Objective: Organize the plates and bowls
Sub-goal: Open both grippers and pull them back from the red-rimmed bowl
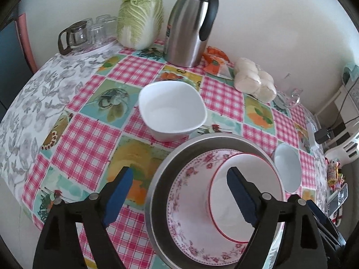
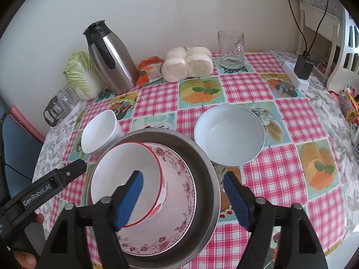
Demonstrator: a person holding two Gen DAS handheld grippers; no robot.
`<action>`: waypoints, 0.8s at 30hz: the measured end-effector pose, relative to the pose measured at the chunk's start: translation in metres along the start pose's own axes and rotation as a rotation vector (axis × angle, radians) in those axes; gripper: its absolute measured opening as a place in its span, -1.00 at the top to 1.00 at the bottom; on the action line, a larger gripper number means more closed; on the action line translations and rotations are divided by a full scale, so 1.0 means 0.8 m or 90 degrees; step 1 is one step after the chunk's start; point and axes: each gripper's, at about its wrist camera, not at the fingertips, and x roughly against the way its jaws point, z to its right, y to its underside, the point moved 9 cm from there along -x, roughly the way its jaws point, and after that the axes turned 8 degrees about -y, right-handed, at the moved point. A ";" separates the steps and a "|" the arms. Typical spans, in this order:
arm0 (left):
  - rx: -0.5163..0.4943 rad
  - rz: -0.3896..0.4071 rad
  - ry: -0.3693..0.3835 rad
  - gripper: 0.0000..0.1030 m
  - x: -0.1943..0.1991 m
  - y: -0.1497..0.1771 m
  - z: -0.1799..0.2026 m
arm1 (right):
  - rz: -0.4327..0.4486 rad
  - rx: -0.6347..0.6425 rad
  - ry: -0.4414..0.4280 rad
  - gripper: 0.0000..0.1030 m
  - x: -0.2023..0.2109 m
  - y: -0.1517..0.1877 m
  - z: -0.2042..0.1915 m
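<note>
Two grippers, both spread and holding nothing, hang over a stack low in the frames: a red-rimmed bowl on a floral plate inside a steel pan. The left gripper straddles the pan's left rim; the right gripper straddles its right rim. Beyond, mid-frame, a squarish white bowl lies straight ahead of the left gripper, and a round white bowl up and right of the right gripper, nearer that hand.

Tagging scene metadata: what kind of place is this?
Likely a home dining or kitchen table: patterned tablecloth, thermos jug, napa cabbage and bagged buns against the wall.
</note>
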 end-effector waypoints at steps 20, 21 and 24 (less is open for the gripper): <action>0.029 0.028 -0.043 -0.99 0.000 -0.010 -0.030 | 0.007 0.019 -0.007 -1.00 -0.006 0.002 -0.009; 0.029 0.029 -0.043 -0.99 0.000 -0.011 -0.031 | 0.010 0.017 -0.009 -1.00 -0.006 0.002 -0.009; 0.031 0.033 -0.046 -0.99 0.002 -0.015 -0.037 | 0.016 0.015 -0.014 -1.00 -0.005 0.002 -0.012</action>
